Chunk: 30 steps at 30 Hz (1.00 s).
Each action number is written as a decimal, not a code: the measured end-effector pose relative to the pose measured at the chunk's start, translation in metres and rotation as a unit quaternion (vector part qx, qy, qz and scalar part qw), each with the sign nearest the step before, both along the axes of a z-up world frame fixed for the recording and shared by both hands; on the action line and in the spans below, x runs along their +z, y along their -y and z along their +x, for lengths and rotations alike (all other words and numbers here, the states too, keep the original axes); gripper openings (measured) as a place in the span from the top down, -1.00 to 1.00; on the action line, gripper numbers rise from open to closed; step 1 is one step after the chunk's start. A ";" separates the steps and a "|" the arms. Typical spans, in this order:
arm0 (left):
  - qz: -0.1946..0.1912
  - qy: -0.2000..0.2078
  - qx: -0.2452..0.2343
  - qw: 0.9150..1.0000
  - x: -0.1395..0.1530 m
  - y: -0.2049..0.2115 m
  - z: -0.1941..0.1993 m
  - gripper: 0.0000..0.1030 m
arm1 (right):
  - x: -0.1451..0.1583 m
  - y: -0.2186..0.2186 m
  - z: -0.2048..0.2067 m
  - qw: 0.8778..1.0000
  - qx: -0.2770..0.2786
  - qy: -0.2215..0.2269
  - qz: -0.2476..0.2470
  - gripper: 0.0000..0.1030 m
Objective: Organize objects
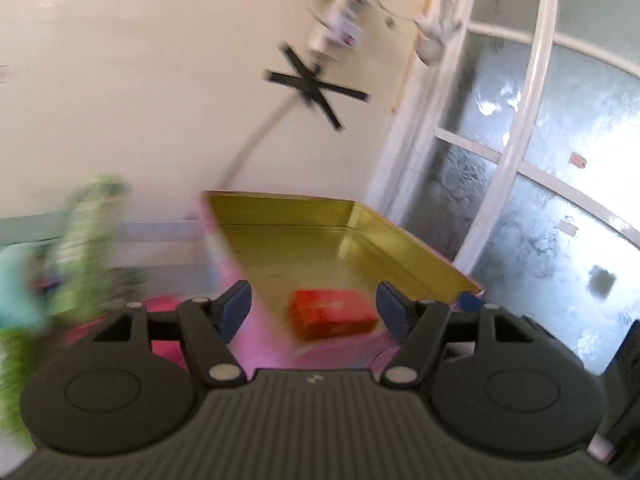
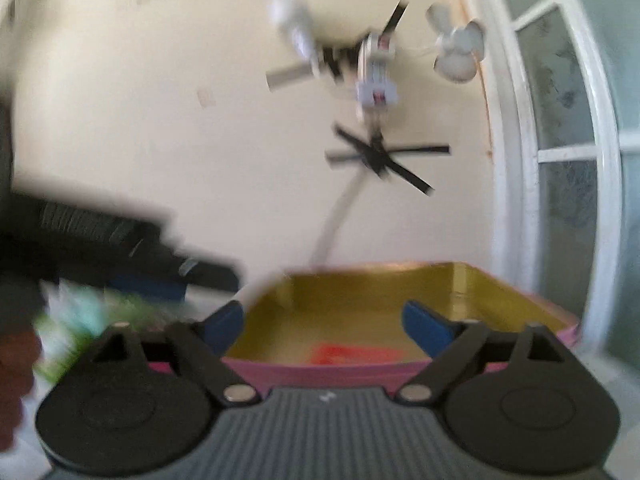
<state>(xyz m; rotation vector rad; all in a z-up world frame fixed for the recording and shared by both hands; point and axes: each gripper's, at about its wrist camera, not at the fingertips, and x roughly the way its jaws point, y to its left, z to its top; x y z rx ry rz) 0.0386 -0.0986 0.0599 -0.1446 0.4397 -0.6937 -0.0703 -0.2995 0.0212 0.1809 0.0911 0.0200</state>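
Blurry green packet (image 1: 86, 248) sits way left. Left gripper (image 1: 314, 306) jaws are apart, gripping nothing, red box (image 1: 332, 314) lying in the gold-lined pink tin (image 1: 400, 240) ahead. Right gripper (image 2: 322, 326) jaws wide, empty too.

My left gripper (image 1: 312, 312) is a dark grey unit with a ribbed top face carrying a small pale logo, flanked by two round black discs. Black linkage arms, pinned with silvery round rivets, run forward to blue finger pads (image 1: 236, 308). My right gripper (image 2: 324, 324) has the same build: ribbed grey body, black discs, triangular cut-outs in the links, silver pivots and blue pads (image 2: 426, 326).
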 end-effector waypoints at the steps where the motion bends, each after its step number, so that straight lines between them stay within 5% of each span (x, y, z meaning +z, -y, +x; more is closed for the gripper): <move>1: 0.008 0.000 0.016 1.000 -0.006 -0.020 -0.006 -0.38 | -0.001 -0.008 -0.003 1.000 0.018 -0.002 0.011 -0.99; 5: 0.066 -0.017 0.110 0.992 -0.033 -0.098 -0.020 -0.37 | -0.006 -0.058 0.010 0.991 0.111 -0.069 0.014 -0.72; 11: 0.120 -0.048 0.246 0.961 -0.061 -0.187 -0.026 -0.35 | -0.030 -0.127 0.058 0.955 0.208 -0.209 0.038 -0.06; 15: 0.137 -0.025 0.292 0.946 -0.064 -0.216 -0.027 -0.36 | -0.037 -0.147 0.091 0.936 0.229 -0.257 0.074 -0.01; 24: 0.072 -0.050 0.295 0.952 -0.068 -0.239 -0.032 -0.36 | -0.048 -0.185 0.149 0.925 0.227 -0.286 0.104 0.00; 25: 0.069 -0.050 0.295 0.952 -0.068 -0.239 -0.032 -0.36 | -0.052 -0.188 0.153 0.922 0.232 -0.292 0.107 0.05; 27: 0.063 -0.052 0.297 0.951 -0.073 -0.237 -0.031 -0.37 | -0.055 -0.189 0.155 0.914 0.252 -0.291 0.123 0.49; 30: 0.054 -0.056 0.297 0.952 -0.074 -0.238 -0.029 -0.37 | -0.051 -0.184 0.145 0.910 0.258 -0.295 0.134 0.58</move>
